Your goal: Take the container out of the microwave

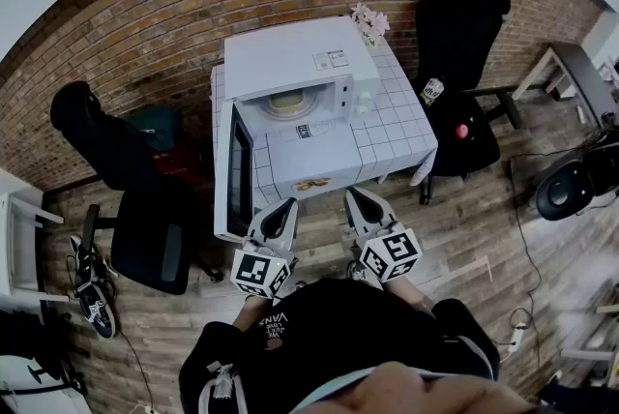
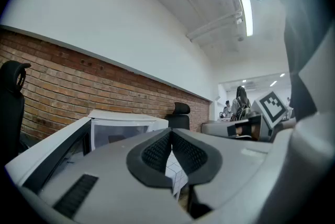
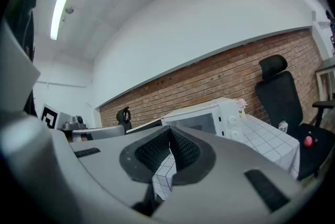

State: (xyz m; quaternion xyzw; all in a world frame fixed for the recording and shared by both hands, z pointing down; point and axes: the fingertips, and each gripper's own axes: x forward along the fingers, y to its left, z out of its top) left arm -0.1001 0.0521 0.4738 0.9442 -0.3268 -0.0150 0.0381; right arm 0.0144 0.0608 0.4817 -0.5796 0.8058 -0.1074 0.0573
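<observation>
A white microwave stands on a small tiled table against the brick wall, its door swung open to the left. Inside sits a pale round container. My left gripper and right gripper hover level just off the table's near edge, side by side, both shut with nothing between their jaws. In the left gripper view the microwave shows beyond the closed left gripper; in the right gripper view the microwave lies beyond the closed right gripper.
A small item lies on the table's near edge. Flowers stand at the back right corner. Black office chairs flank the table, one on the left and one on the right. Wooden floor surrounds it.
</observation>
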